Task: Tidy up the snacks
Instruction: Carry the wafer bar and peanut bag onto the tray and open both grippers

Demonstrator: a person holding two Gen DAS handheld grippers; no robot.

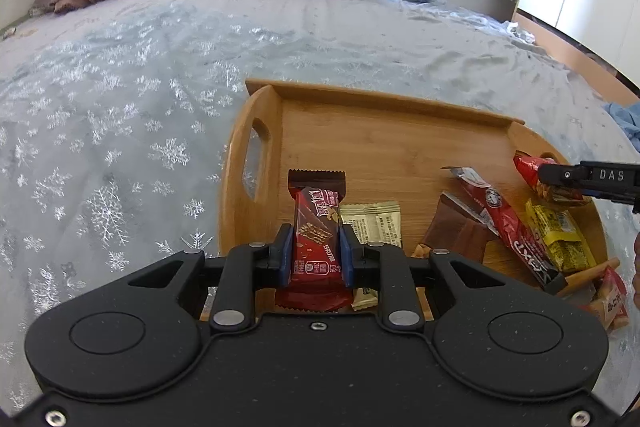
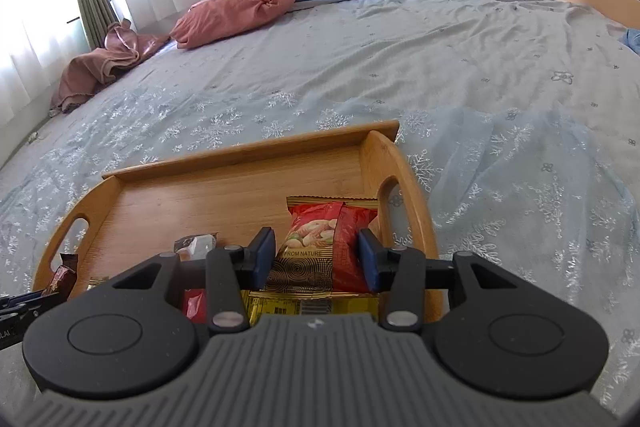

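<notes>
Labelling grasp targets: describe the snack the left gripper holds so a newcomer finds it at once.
On the bed sits a wooden tray; at its left-handle end the left gripper is shut on a red wafer bar. It stands lengthwise between the blue pads, above a pale beige packet, and alone shows golden wafer sticks under a dark brown crimped end.

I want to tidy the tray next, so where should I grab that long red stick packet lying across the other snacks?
Take the long red stick packet across its narrow middle, from above. It lies flat and slanted on the wooden tray, overlapping the brown wrapper, so its long edges are free there.
</notes>
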